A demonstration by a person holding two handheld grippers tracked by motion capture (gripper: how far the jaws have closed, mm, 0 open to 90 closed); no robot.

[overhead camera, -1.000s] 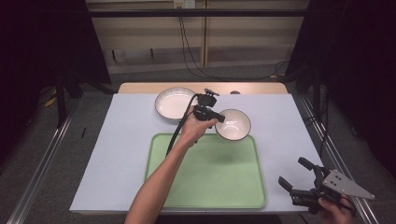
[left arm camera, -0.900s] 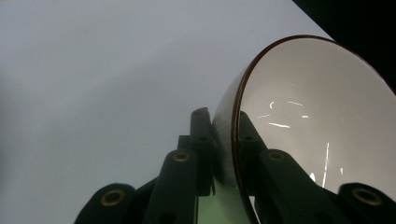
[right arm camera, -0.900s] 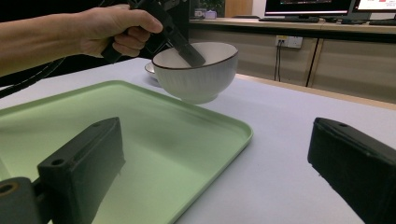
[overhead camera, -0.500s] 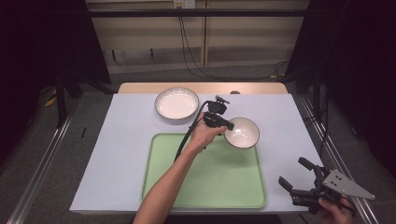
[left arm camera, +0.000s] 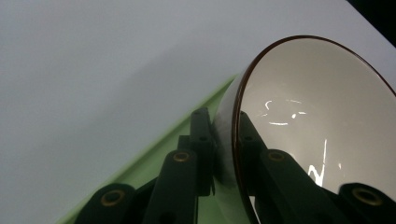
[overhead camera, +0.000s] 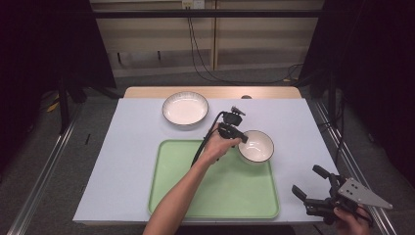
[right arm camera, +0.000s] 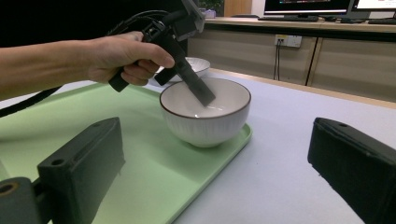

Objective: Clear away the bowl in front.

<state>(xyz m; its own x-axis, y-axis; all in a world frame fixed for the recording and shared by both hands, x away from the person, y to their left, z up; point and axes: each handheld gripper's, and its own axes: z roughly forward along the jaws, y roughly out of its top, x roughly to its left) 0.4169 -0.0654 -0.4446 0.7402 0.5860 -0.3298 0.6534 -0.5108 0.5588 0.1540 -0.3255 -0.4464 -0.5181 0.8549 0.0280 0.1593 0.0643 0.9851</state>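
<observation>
The left gripper (overhead camera: 241, 138) has its jaws pinched on the rim of the bowl (overhead camera: 256, 146), one jaw outside the wall and one inside; in the left gripper view the two black jaws close on the dark-edged rim of the bowl (left arm camera: 317, 116) from either side; in the right gripper view the inner jaw of the left gripper (right arm camera: 198, 91) slants down into the bowl (right arm camera: 205, 112); the left hand (overhead camera: 219, 147) wraps the handle, its forearm reaching in from the bottom edge of the high view, a black cable trailing back along it.

The bowl is white with a ribbed outer wall; it sits at the far right corner of the green tray (overhead camera: 215, 196), its base on the tray just inside the rim in the right gripper view; the tray lies on the pale sheet that covers the table (overhead camera: 122, 161).

The right gripper (overhead camera: 311, 186) is held near the front right corner of the table, well apart from the bowl, its jaws spread wide with nothing between them; the right hand (overhead camera: 352, 223) grips it from below.

A wider, shallow dish (overhead camera: 185, 108) stands on the sheet beyond the tray, apart from the bowl.
</observation>
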